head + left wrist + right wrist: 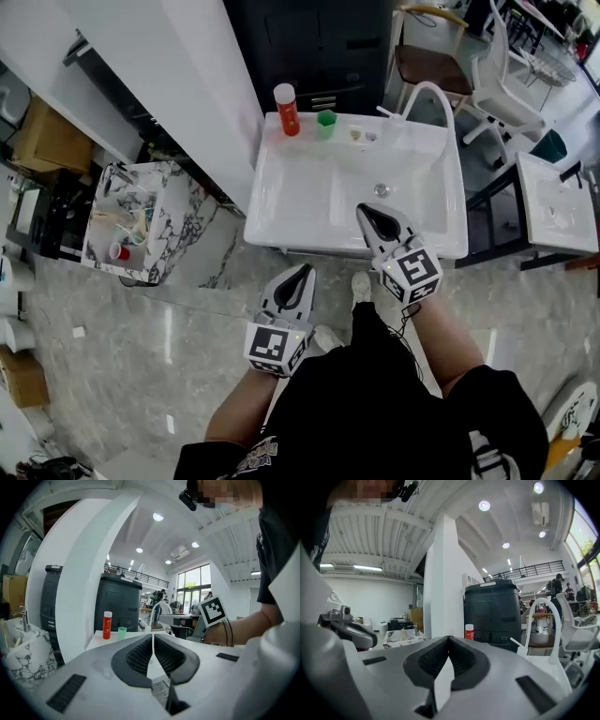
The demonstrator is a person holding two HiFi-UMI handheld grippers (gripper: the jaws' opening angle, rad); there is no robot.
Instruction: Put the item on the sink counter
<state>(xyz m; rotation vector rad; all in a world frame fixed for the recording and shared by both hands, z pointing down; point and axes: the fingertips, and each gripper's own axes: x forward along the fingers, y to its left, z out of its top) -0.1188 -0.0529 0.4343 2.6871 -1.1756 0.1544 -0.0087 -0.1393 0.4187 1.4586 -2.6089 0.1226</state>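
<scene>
A white sink (272, 202) with a curved faucet (429, 92) stands in front of me. On its back counter stand a red bottle with a white cap (287, 110) and a small green cup (325, 123). My right gripper (364, 211) hangs over the basin's front right part, jaws shut and empty. My left gripper (306, 271) is lower, in front of the sink's near edge, also shut with nothing in it. The left gripper view shows the shut left gripper (153, 634) with the bottle (107, 624) and cup (122, 632) beyond it. The right gripper view shows the shut right gripper (449, 638) below the bottle (469, 631).
A white pillar (187, 75) rises left of the sink, and a dark cabinet (319, 47) stands behind it. A marble-patterned stand (164, 234) with small items sits at the left. Chairs (497, 75) and a second sink (558, 202) are at the right.
</scene>
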